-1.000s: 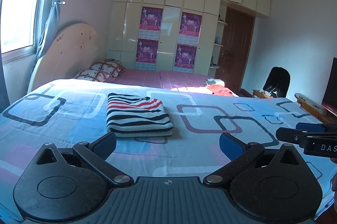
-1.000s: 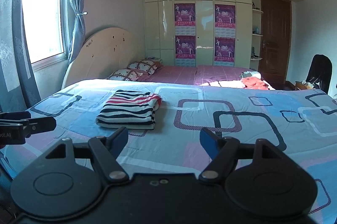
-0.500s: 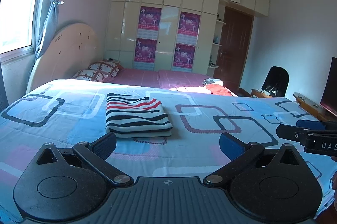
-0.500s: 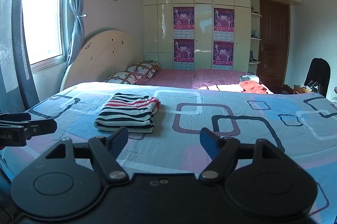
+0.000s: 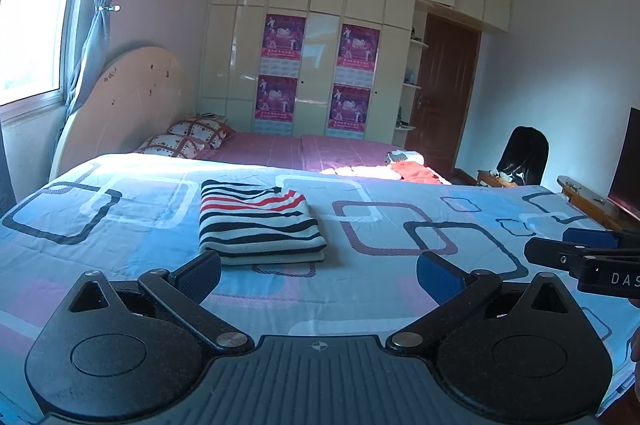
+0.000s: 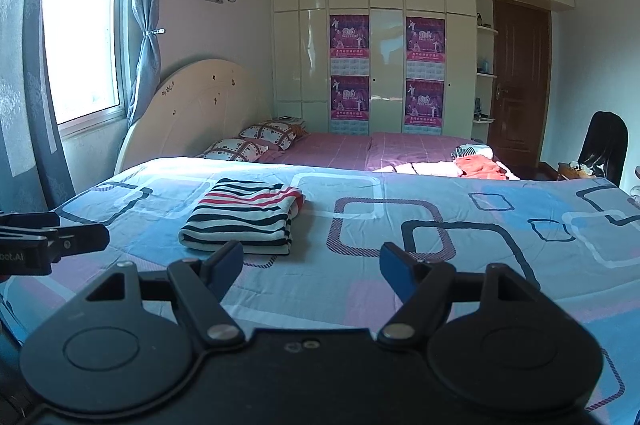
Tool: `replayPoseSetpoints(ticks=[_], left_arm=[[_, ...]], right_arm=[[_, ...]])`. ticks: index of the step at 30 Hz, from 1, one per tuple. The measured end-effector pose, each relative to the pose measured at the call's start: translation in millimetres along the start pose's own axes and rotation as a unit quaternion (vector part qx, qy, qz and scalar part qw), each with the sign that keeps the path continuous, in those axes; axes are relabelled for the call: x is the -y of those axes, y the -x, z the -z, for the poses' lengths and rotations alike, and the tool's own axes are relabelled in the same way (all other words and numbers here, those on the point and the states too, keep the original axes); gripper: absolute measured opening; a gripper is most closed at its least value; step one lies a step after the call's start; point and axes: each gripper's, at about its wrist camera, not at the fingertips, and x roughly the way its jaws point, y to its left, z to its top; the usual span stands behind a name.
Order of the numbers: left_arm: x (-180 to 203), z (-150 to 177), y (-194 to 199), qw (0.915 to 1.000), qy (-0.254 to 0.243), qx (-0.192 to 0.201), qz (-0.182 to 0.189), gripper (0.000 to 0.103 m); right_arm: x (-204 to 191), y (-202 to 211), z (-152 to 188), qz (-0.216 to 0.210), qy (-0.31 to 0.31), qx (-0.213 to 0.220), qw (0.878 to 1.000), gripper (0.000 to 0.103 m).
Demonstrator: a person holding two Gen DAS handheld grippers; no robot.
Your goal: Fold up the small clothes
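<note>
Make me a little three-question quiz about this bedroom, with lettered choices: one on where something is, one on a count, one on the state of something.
1. Where does the striped garment lie?
A. on the blue patterned bedspread
B. on the chair
C. on the pillows

2. How many purple posters hang on the wardrobe?
A. two
B. four
C. six

3. What state is the striped garment in?
A. spread out flat
B. crumpled in a heap
C. folded into a neat rectangle

Answers:
1 A, it rests on the bedspread just beyond both grippers.
2 B, two above and two below on the wardrobe doors.
3 C, its layered edges show along the near side.
</note>
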Motion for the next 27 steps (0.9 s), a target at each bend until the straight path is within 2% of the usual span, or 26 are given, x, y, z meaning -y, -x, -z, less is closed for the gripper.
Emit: replayPoseSetpoints(ticks=[27], left_arm=[[7.7, -1.8, -4.0, 1.0000, -0.007, -0.001, 0.000, 0.103]], right_arm=[[7.5, -5.2, -1.0, 0.000, -0.002, -0.003, 1.000, 0.075]])
